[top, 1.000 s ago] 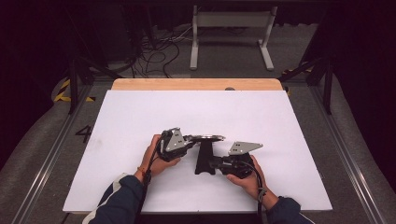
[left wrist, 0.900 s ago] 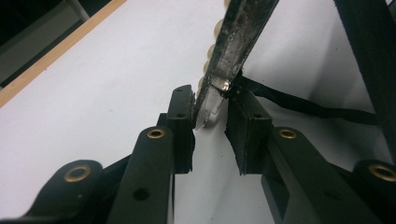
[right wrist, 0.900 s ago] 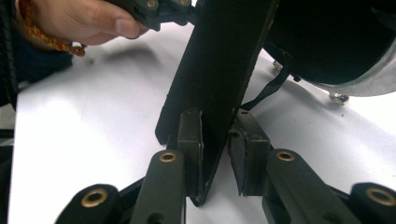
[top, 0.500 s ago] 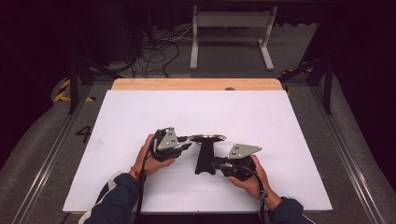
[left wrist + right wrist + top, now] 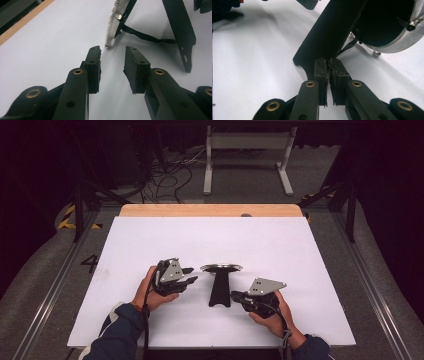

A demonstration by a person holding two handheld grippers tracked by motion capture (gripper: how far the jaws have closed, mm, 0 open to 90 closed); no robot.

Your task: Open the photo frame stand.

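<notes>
Resting on the white table (image 5: 150, 240), the left gripper (image 5: 186, 280) lay just left of the black stand (image 5: 220, 290), its jaws apart around nothing and just then widening, short of the stand's silver disc (image 5: 113, 23). At mid-table stood the stand. Rightward, the right gripper (image 5: 235, 296) was clenched at the stand's foot (image 5: 312, 62), on its thin black cable (image 5: 347, 47).

Dark blue sleeves (image 5: 117, 332), white-trimmed cuffs

White tabletop (image 5: 280, 245), a bare wooden strip along its far edge. One thing stands on it: a black stand with a round metal top (image 5: 220, 285), near the front edge, about midway between left and right edges.
</notes>
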